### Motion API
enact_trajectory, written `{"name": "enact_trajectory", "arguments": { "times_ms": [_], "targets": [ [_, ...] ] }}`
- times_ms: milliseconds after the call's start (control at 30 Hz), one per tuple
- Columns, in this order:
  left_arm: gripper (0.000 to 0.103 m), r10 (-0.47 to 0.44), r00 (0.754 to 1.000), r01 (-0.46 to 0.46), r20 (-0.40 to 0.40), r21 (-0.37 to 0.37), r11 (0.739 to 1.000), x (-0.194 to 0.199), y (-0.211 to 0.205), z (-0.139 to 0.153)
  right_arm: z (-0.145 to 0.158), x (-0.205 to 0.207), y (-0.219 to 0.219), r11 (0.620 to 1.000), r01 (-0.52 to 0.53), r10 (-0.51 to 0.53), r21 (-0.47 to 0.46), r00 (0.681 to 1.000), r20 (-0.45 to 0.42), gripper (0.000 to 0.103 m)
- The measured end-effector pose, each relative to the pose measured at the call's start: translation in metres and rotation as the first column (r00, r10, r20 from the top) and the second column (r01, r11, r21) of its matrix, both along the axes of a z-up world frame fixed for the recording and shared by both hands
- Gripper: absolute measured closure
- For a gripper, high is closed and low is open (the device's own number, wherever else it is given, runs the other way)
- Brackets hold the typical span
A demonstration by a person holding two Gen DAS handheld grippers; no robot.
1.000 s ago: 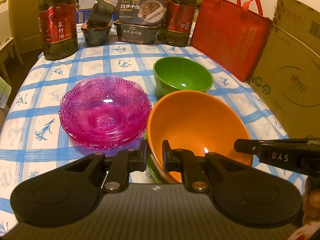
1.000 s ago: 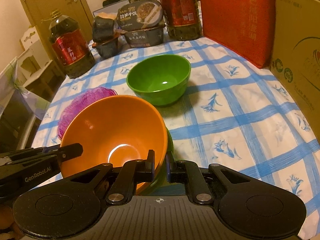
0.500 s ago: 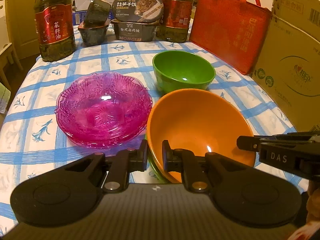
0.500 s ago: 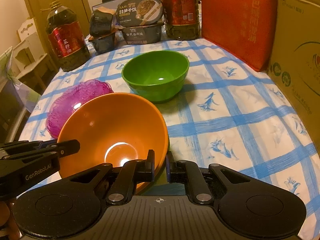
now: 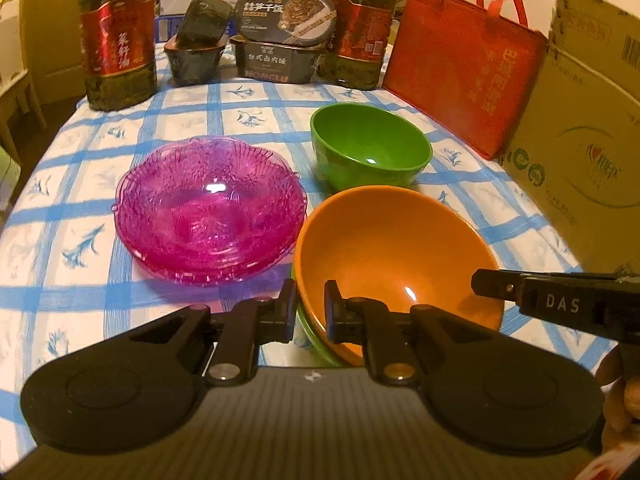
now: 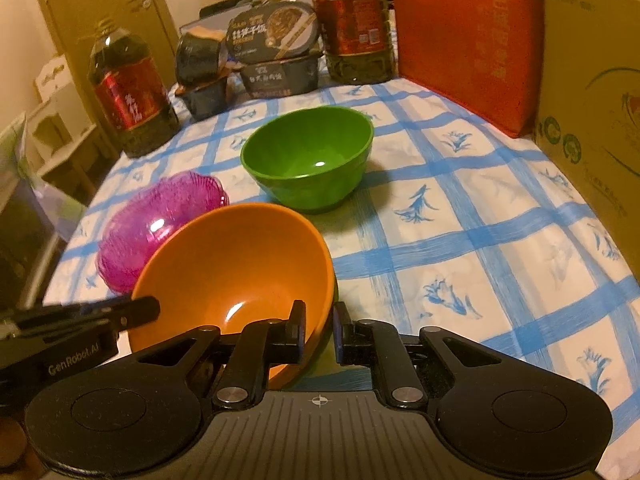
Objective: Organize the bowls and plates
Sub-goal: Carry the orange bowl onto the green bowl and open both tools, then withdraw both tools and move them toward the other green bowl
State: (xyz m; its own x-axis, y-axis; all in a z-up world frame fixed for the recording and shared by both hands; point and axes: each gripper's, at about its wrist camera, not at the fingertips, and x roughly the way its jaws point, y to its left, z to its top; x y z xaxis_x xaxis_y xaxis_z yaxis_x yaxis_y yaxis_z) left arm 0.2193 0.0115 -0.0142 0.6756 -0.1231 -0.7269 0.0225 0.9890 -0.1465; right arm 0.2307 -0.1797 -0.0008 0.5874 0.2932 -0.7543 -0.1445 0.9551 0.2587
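An orange bowl (image 5: pixel 394 256) nests in a green bowl whose rim (image 5: pixel 310 330) shows beneath it, held above the tablecloth. My left gripper (image 5: pixel 310 308) is shut on the near left rim of this stack. My right gripper (image 6: pixel 318 330) is shut on the stack's right rim; the orange bowl (image 6: pixel 236 280) shows there too. A second green bowl (image 5: pixel 370 146) stands alone farther back, also in the right wrist view (image 6: pixel 308 158). A stack of pink glass plates (image 5: pixel 210 208) lies to the left (image 6: pixel 160 224).
Two oil bottles (image 5: pixel 118 36) (image 5: pixel 360 28), food boxes (image 5: pixel 280 44) and a dark cup (image 5: pixel 196 48) line the table's far edge. A red bag (image 5: pixel 464 60) and a cardboard box (image 5: pixel 580 132) stand along the right side.
Both grippers have lifted and carried the orange-and-green bowl stack slightly forward, toward the lone green bowl. The grip on each rim is unchanged.
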Motion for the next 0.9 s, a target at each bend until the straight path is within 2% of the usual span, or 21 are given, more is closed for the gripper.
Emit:
{"name": "enact_trajectory", "arguments": {
  "times_ms": [233, 333, 400, 500, 633, 900],
  "targets": [
    [0.09, 0.073, 0.997, -0.071, 0.023, -0.074, 0.995, -0.023, 0.01, 0.015, 0.015, -0.016, -0.013, 0.999, 0.029, -0.029, 0.046, 0.999, 0.015, 0.08],
    [0.087, 0.091, 0.996, -0.088, 0.028, -0.09, 0.992, -0.037, 0.012, 0.022, 0.019, -0.027, -0.019, 0.998, 0.036, -0.037, 0.049, 0.999, 0.022, 0.07],
    [0.083, 0.097, 0.995, -0.095, 0.026, -0.089, 0.992, -0.045, 0.012, 0.027, 0.021, -0.035, -0.024, 0.998, 0.04, -0.041, 0.054, 0.999, 0.02, 0.059],
    [0.079, 0.103, 0.994, -0.101, 0.022, -0.08, 0.992, -0.059, 0.01, 0.032, 0.022, -0.046, -0.029, 0.998, 0.054, -0.055, 0.04, 0.998, 0.015, 0.048],
    [0.067, 0.103, 0.995, -0.103, -0.007, -0.061, 0.993, -0.074, 0.005, 0.033, 0.021, -0.061, -0.034, 0.998, 0.054, -0.054, 0.025, 0.998, -0.011, 0.046],
    [0.053, 0.111, 0.993, -0.113, -0.034, -0.048, 0.992, -0.1, -0.001, 0.032, 0.021, -0.088, -0.037, 0.999, 0.022, -0.021, 0.033, 0.999, -0.034, 0.046]
  ]
}}
